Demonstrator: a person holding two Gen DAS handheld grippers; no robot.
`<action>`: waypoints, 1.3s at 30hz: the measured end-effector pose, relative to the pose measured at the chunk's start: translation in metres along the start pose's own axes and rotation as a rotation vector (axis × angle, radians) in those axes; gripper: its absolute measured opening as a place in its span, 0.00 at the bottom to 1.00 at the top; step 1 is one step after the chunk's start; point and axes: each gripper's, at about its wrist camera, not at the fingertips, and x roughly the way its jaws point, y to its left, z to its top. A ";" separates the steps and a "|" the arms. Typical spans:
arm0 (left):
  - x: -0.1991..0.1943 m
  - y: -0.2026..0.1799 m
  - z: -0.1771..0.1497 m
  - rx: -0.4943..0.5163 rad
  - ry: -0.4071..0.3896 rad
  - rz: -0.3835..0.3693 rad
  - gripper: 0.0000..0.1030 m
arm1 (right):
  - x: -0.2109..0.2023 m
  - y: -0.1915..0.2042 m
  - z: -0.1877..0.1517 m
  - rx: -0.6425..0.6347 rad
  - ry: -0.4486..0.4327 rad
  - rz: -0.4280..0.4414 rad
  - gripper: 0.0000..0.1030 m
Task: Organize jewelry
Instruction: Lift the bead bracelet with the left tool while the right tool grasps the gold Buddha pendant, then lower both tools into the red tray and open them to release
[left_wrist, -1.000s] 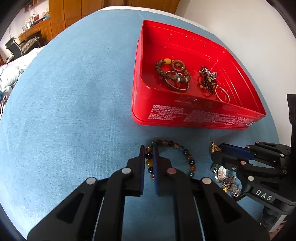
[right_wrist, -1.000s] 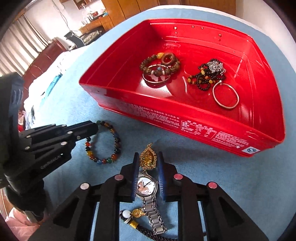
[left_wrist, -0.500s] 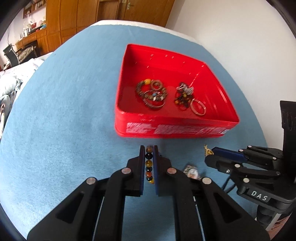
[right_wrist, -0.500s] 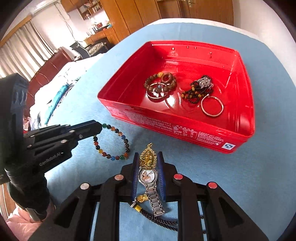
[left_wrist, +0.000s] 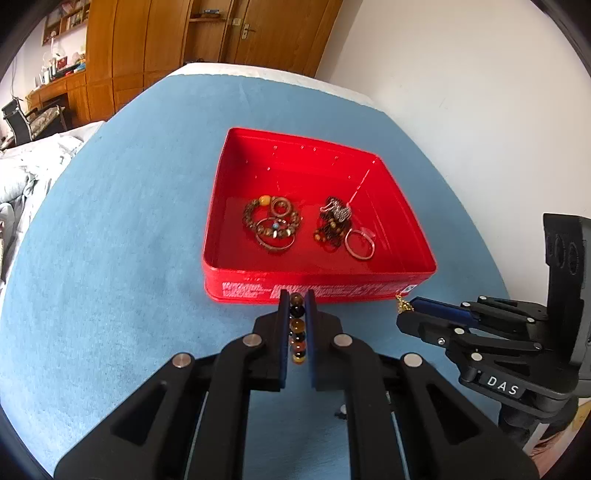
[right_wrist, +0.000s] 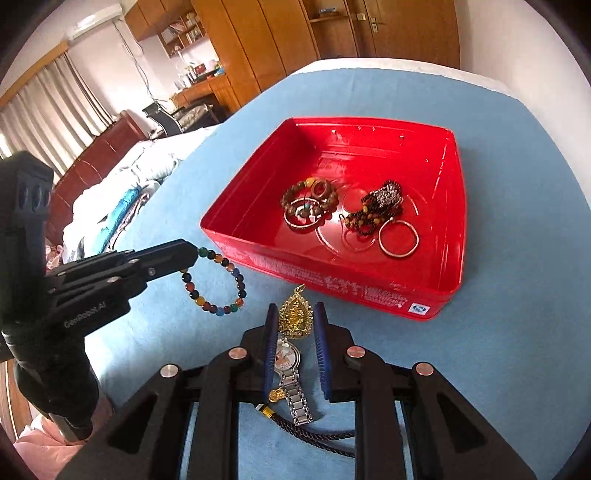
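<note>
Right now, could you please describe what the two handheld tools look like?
Both are matte black plastic with silver round pivot bolts and blue-padded fingers. The right tool bears white "DAS" lettering; the left tool reads "GenRobot.AI". No cables or sleeves show.

Support surface was blue cloth-covered table (left_wrist: 110, 229). Red tray (left_wrist: 402, 225) rested directly on cloth, at 12 o'clock in both wrist views. Jewelry lay inside tray. Whether wristwatch (right_wrist: 286, 363) and dark cord (right_wrist: 317, 437), at 6 o'clock in right wrist view, touched cloth could not be determined.
</note>
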 end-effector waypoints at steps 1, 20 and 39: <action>-0.001 -0.001 0.002 0.000 -0.003 -0.003 0.06 | -0.001 -0.001 0.001 0.002 -0.003 -0.001 0.18; 0.012 -0.020 0.080 -0.004 -0.065 0.002 0.06 | -0.007 -0.032 0.063 0.059 -0.063 -0.031 0.18; 0.140 -0.007 0.143 -0.062 0.097 0.047 0.07 | 0.104 -0.093 0.135 0.183 0.079 -0.083 0.18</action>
